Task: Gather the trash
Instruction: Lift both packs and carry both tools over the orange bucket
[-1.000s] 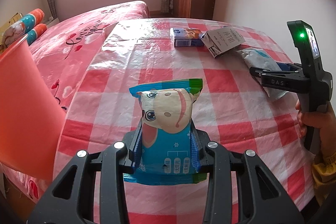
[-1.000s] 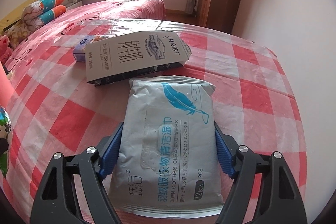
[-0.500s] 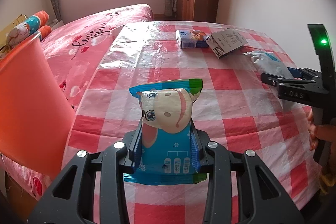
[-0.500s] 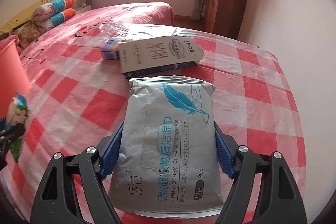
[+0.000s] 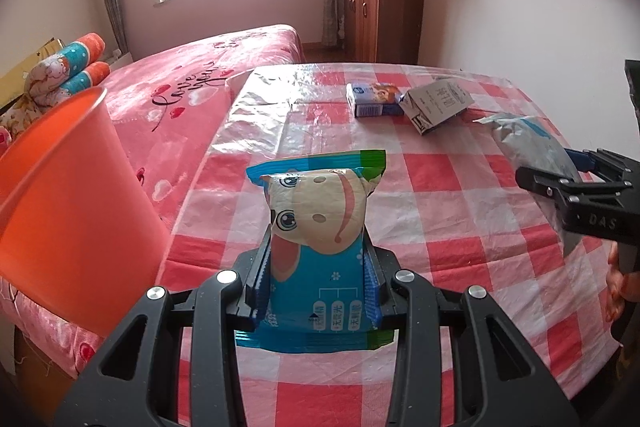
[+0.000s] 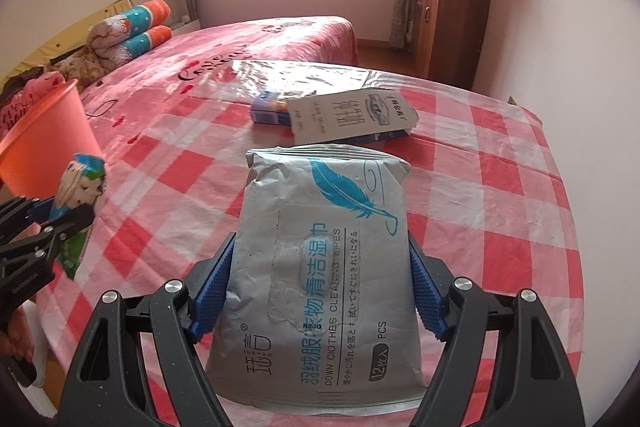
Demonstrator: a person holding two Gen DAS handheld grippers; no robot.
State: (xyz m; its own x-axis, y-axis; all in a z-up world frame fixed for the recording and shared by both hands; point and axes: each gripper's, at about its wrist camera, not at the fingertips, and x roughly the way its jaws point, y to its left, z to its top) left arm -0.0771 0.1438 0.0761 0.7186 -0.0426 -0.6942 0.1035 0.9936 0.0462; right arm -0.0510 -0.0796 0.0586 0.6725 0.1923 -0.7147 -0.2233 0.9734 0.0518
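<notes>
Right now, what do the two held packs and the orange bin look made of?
Snack pack: glossy printed plastic film, crimped end seals.
Wipes pack: matte grey film, creased, with a peel-open label.
Orange bin: smooth moulded plastic, probably; light glows through its thin wall.

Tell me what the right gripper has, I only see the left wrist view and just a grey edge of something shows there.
Observer: The right gripper is clamped on a grey wet wipes pack with a blue feather printed on it.
Operator: Is the pack held across its width?
Observer: Yes, the blue pads press on its two long sides, flap side up.
Operator: Does the small blue box sit clear of the flattened carton?
Observer: No, from the right wrist the flattened carton overlaps the near end of the small blue box.
Operator: And my left gripper?
Observer: The left gripper shows side-on there, holding the cartoon snack packet near the orange bin.
</notes>
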